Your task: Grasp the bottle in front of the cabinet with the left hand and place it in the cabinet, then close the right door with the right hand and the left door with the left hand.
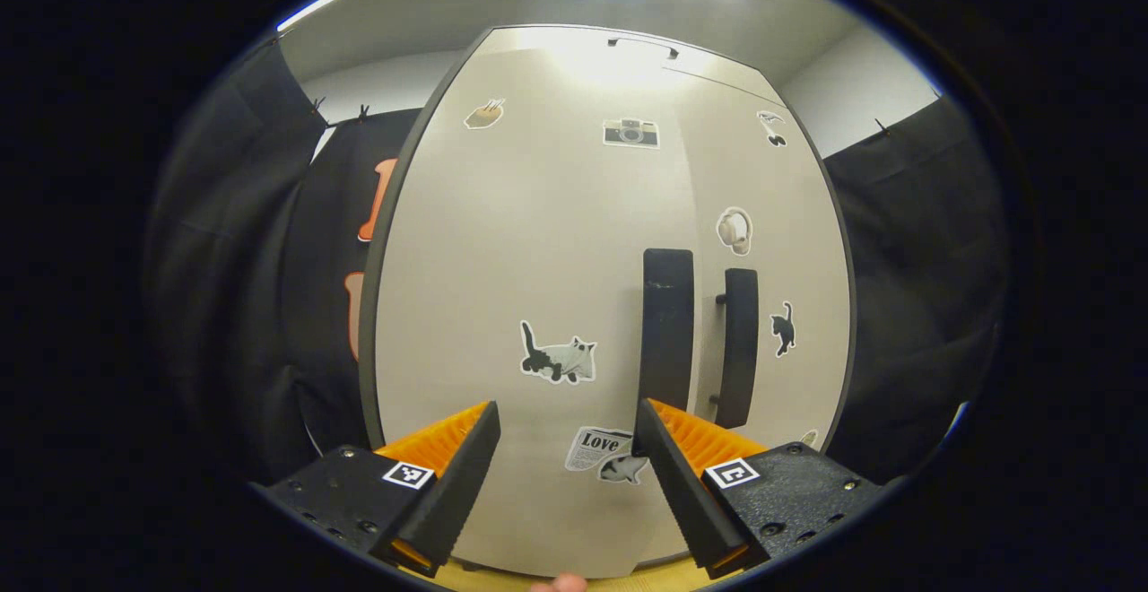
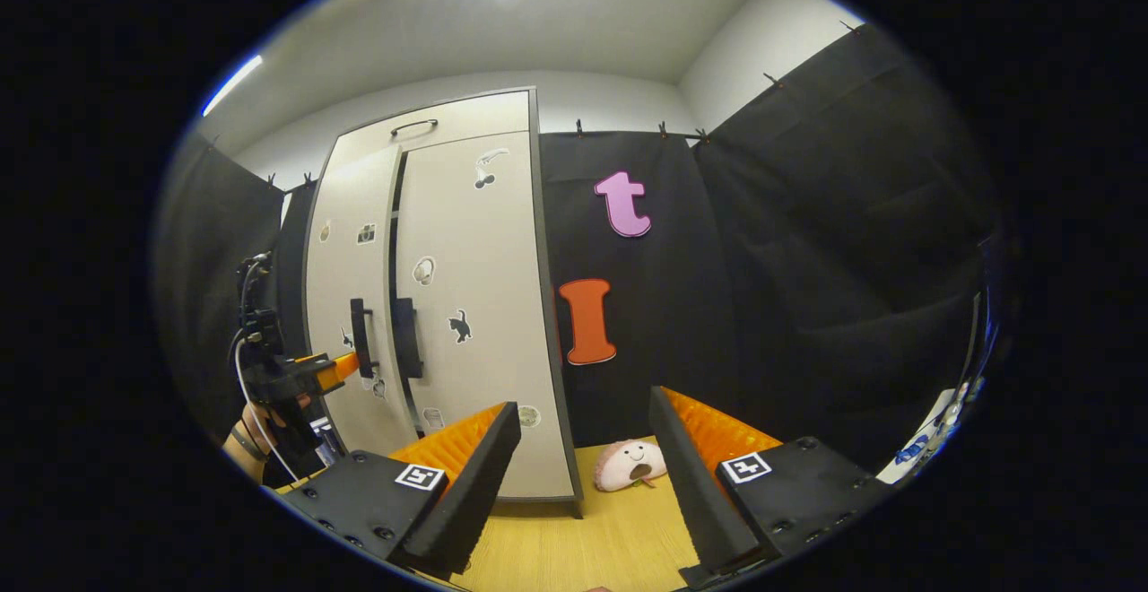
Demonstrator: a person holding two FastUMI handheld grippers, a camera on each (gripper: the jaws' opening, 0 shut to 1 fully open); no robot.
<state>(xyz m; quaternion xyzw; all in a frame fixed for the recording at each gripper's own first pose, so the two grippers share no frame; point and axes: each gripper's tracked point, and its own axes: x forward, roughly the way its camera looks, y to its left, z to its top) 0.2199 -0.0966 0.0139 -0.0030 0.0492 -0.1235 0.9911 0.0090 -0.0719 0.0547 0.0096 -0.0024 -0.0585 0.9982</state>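
Note:
The pale cabinet (image 1: 538, 242), covered in stickers, stands close ahead in the left gripper view. My left gripper (image 1: 565, 422) is open and holds nothing. Its right fingertip (image 1: 647, 417) is at the lower end of the left door's black handle (image 1: 668, 332). The right door's handle (image 1: 738, 350) is just beyond. In the right gripper view, the left door (image 2: 345, 278) stands slightly proud of the right door (image 2: 475, 305), with a dark slit between them. The left gripper (image 2: 345, 366), held by a hand (image 2: 256, 435), sits against the left door beside its handle (image 2: 360, 336). My right gripper (image 2: 583, 413) is open, empty and well back from the cabinet.
A pink and white plush toy (image 2: 630, 465) lies on the wooden surface (image 2: 592, 538) to the right of the cabinet's foot. Black cloth walls (image 2: 807, 260) close in the booth behind and to the right. A small handle (image 2: 413, 126) sits on the cabinet's top panel.

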